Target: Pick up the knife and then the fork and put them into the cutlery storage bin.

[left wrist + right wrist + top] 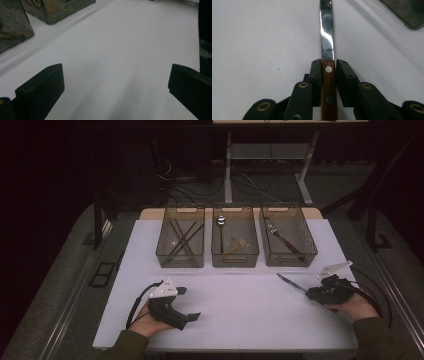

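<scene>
My right gripper [311, 293] at the table's right front is shut on a knife [291, 283] with a wooden handle [328, 82]; its steel blade [327, 37] points left and away over the white table. The jaws clamp the handle from both sides. My left gripper [189, 303] rests at the left front, open, with nothing between its black fingers [42, 90] but bare table. Three dark mesh bins stand in a row at the back: the left bin [180, 261] with chopsticks, the middle bin [235, 259] with a spoon, the right bin [290, 259] with a fork.
The white table [235, 310] ends close in front of both hands. Bin corners [15, 35] show at the upper left of the left gripper view. Beyond the table are desk legs and cables [250, 180] on the dark floor.
</scene>
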Demonstrator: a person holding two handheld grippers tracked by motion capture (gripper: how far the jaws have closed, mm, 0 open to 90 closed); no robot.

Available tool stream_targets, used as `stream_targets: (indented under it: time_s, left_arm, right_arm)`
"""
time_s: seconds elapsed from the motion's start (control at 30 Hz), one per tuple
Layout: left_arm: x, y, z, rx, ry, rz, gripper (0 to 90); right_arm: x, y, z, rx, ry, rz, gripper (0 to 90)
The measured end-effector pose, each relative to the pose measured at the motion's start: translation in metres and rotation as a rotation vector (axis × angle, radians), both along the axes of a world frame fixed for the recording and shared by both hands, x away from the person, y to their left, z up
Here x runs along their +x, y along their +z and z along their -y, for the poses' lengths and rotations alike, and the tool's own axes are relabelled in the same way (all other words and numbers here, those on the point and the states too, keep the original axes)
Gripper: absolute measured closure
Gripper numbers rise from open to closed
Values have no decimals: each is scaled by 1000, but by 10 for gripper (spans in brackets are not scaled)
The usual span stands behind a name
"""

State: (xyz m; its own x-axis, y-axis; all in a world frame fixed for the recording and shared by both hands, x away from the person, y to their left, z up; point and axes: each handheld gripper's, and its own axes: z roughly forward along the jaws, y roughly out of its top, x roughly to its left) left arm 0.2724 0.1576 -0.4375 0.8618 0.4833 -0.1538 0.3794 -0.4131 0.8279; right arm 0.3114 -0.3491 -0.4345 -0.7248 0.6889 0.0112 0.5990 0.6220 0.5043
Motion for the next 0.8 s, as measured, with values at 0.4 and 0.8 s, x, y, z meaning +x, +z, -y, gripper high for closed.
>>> stream_targets:
  time_s: [0.4, 0.8]
  left_arm:
    - [0, 0, 1, 3, -3, -4, 0]
    - [0, 0, 1, -1, -5, -5, 0]
  right_arm:
    - [32, 13, -30, -238, 91, -213, 753]
    - [42, 15, -47, -359, 137, -282, 769]
